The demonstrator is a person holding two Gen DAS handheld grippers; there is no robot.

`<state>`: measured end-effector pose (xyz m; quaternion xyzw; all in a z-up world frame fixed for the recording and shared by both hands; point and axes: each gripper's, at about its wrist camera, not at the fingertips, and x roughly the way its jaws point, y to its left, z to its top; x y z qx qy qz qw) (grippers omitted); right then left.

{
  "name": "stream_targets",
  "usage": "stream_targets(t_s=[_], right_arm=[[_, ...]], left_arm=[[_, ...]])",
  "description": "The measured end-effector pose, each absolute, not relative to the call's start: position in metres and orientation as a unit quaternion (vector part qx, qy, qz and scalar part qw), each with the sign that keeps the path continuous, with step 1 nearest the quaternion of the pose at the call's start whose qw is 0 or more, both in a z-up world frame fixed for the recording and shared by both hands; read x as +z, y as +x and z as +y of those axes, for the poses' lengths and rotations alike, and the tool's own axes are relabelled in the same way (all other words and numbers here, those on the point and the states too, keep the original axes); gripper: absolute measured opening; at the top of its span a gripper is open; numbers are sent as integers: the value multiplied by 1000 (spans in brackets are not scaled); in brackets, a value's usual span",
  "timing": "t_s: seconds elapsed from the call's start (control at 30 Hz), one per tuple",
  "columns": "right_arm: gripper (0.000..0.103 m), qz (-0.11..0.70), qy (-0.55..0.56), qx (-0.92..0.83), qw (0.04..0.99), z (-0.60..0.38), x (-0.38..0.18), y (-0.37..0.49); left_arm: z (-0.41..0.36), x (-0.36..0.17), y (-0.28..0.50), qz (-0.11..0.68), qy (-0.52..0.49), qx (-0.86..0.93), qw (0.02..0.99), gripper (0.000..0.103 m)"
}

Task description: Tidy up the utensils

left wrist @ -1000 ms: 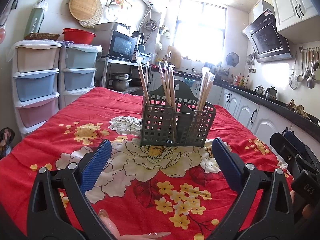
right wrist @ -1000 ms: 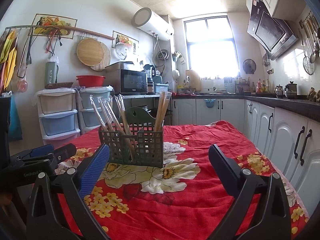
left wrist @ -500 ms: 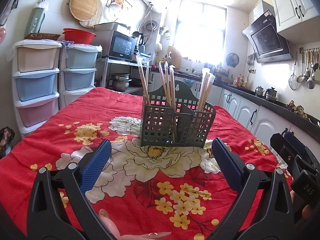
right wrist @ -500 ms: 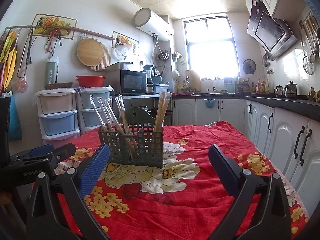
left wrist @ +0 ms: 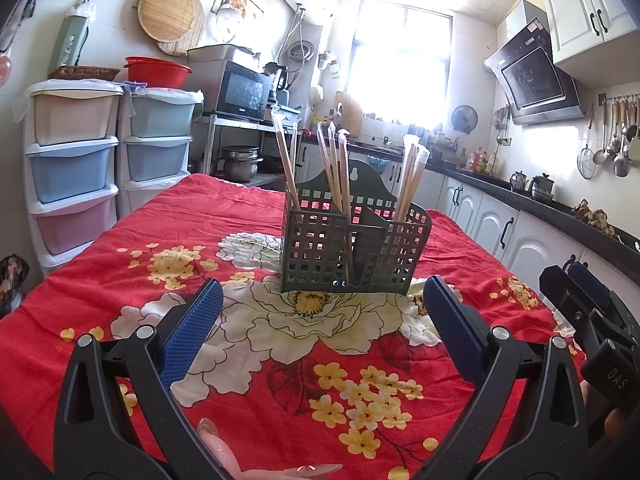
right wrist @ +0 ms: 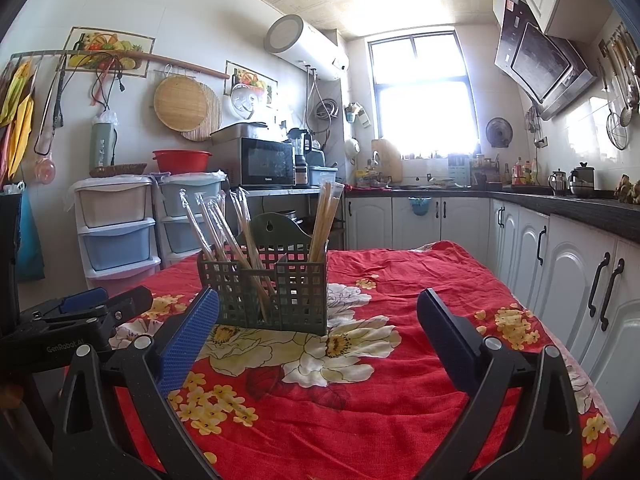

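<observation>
Green slotted utensil caddy [left wrist: 354, 254] upright mid-table on red floral tablecloth [left wrist: 240, 216], wrapped chopsticks [left wrist: 336, 168] inside. Left gripper [left wrist: 322, 334] and right gripper [right wrist: 318, 334] both spread wide, empty. Compartment bottoms hidden by lattice.

We hold our left claw [left wrist: 322, 330] and right claw [right wrist: 316, 330] side by side, both spread wide and empty.

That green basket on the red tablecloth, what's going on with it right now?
A person holds two grippers, both open and empty, back from the green utensil caddy. The left gripper and right gripper touch nothing. Wrapped chopsticks stand in the caddy's compartments on the floral tablecloth.
</observation>
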<state>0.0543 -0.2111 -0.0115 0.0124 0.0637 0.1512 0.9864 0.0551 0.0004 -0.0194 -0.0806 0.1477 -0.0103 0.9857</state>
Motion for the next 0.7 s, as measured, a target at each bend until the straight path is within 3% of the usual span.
stream_targets(t_s=[0.7], right_arm=[[97,68,14,148,987,-213,-15,58]], left_arm=[[-1,-24,58,156,-80,-3,984,92]])
